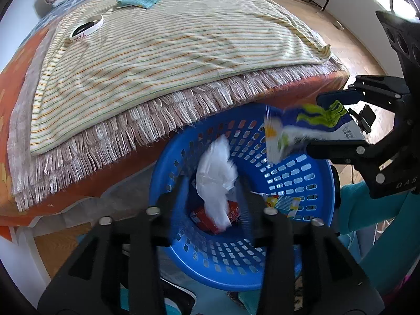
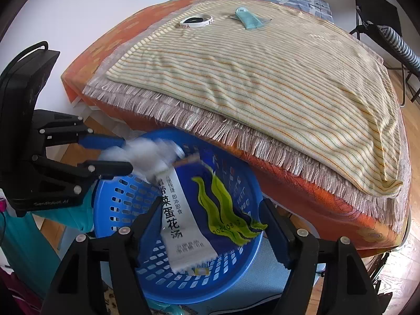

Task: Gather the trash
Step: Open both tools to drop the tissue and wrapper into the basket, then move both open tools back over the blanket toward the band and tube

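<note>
— Starting L: left gripper (image 1: 212, 199) points steeply down over the blue basket (image 1: 288, 173). Jaws apart, pads not on anything. White bag (image 1: 215, 173) sits loose in the gap, blurred, most of it already below the rim.

— So the bag's sorted. Basket contents?

— Red carton and a yellow wrapper at the bottom, under the bag. Basket is tucked partly under the bed edge, so the opening is on the near side only.

— And R side?

— Soup packet (image 2: 189, 223) lies across the right gripper (image 2: 210, 210), spanning nearly pad to pad. Long axis runs away from the cam, far end blurred and tipped toward the basket's middle. Can't tell whether the pads are pressing on it or only flanking it.

— Where's the packet w.r.t. the basket?

— Straight above the opening, inside the rim line. R hand is the one on it; L is just beside, bag side.

— Next move?

— My guess: let go fully, it drops straight in, no sideways shift needed. Risk: far end catching the bag.
</note>
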`<action>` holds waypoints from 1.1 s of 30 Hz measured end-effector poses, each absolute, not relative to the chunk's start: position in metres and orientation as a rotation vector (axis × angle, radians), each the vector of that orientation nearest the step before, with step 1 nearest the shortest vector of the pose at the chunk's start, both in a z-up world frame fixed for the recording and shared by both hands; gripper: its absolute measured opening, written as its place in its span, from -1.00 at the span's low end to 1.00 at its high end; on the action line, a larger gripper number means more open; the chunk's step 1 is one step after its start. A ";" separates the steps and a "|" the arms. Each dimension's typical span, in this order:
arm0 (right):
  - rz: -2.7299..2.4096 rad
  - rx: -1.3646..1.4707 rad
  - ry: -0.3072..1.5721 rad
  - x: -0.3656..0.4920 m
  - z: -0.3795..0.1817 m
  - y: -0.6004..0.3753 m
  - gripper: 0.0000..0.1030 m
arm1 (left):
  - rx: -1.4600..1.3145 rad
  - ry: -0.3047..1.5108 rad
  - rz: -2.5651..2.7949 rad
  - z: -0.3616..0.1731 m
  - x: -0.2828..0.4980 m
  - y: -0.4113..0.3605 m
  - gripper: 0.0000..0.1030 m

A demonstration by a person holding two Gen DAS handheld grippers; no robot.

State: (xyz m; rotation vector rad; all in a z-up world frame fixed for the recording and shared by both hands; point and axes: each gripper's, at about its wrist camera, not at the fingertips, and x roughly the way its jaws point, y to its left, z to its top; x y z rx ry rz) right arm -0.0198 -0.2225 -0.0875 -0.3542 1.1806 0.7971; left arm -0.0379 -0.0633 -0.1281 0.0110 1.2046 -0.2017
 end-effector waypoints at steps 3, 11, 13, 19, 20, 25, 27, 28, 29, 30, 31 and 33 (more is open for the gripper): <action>0.791 -0.359 1.179 -0.020 -0.088 -0.223 0.47 | -0.001 1.212 -0.196 -0.130 -0.036 -0.061 -0.21; 0.773 -0.350 1.173 -0.017 -0.085 -0.225 0.52 | -0.017 1.217 -0.188 -0.130 -0.036 -0.059 -0.03; 0.770 -0.343 1.171 -0.016 -0.084 -0.226 0.55 | -0.021 1.217 -0.186 -0.130 -0.036 -0.057 -0.03; 0.757 -0.332 1.155 -0.013 -0.076 -0.228 0.60 | -0.031 1.211 -0.179 -0.125 -0.035 -0.052 -0.03; 0.755 -0.329 1.153 -0.013 -0.074 -0.228 0.63 | -0.034 1.207 -0.177 -0.123 -0.034 -0.051 -0.03; 0.744 -0.309 1.149 -0.011 -0.064 -0.228 0.66 | -0.055 1.188 -0.164 -0.114 -0.029 -0.044 -0.03; 0.740 -0.295 1.154 -0.010 -0.058 -0.229 0.69 | -0.070 1.185 -0.159 -0.110 -0.025 -0.041 -0.03; 0.739 -0.287 1.158 -0.009 -0.055 -0.230 0.69 | -0.077 1.180 -0.156 -0.106 -0.022 -0.038 -0.03; 0.738 -0.279 1.160 -0.008 -0.051 -0.231 0.70 | -0.080 1.175 -0.152 -0.103 -0.019 -0.036 -0.03; 0.735 -0.272 1.160 -0.007 -0.047 -0.231 0.71 | -0.080 1.169 -0.149 -0.099 -0.016 -0.034 -0.03; 0.732 -0.267 1.157 -0.006 -0.043 -0.231 0.72 | -0.077 1.159 -0.142 -0.093 -0.012 -0.031 -0.03; 0.720 -0.256 1.142 -0.003 -0.031 -0.231 0.76 | -0.082 1.138 -0.135 -0.081 -0.002 -0.024 -0.03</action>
